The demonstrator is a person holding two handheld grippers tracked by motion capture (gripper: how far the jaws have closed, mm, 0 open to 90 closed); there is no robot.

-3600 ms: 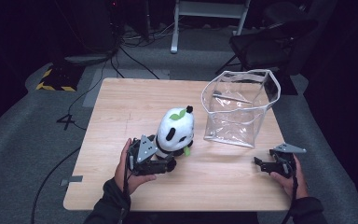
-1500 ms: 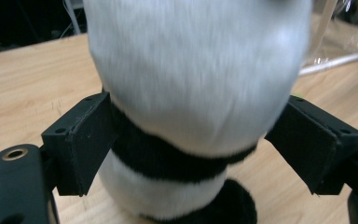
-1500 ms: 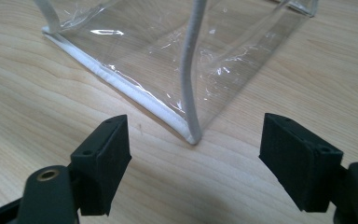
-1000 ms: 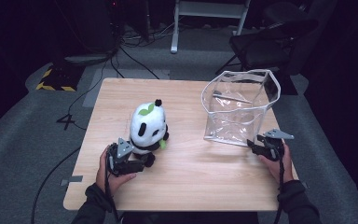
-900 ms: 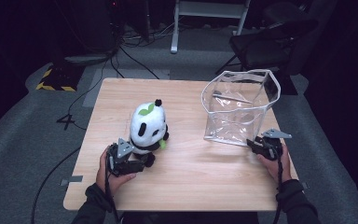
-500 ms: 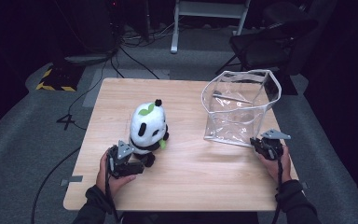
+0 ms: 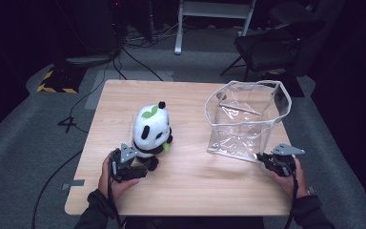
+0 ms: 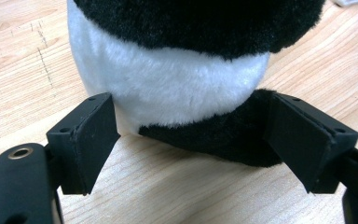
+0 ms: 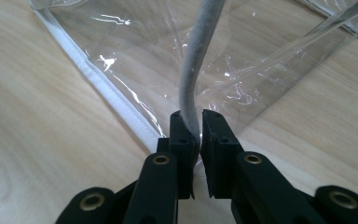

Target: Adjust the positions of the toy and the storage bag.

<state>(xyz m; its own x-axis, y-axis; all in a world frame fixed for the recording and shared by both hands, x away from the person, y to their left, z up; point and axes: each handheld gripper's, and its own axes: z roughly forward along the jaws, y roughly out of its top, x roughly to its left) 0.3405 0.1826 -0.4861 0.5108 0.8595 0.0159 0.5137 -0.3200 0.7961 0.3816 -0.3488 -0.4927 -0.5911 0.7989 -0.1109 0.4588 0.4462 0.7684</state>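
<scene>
A black-and-white panda plush [image 7: 150, 131] with a green leaf on its head sits upright at the table's left-middle. My left gripper [image 7: 141, 165] is at its near side; in the left gripper view the two jaws flank the panda's [image 8: 168, 70] base, and the gripper [image 8: 191, 101] is shut on its white body and black leg. A clear plastic bag [image 7: 245, 124] stands open at the right. My right gripper [image 7: 263, 158] is at its near right bottom corner. In the right gripper view the right gripper [image 9: 191, 116] is shut on the bag's white corner seam [image 9: 193, 65].
The wooden table [image 7: 195, 191] has bare room between panda and bag and along the near edge. Beyond the far edge are a black chair [image 7: 276, 43], a white stand [image 7: 214, 9], floor cables and a yellow-striped floor plate [image 7: 55, 81].
The panda and left gripper shifted left earlier, then stayed put. The right gripper reached the bag's near right corner, closed on it and drew slightly toward the near edge.
</scene>
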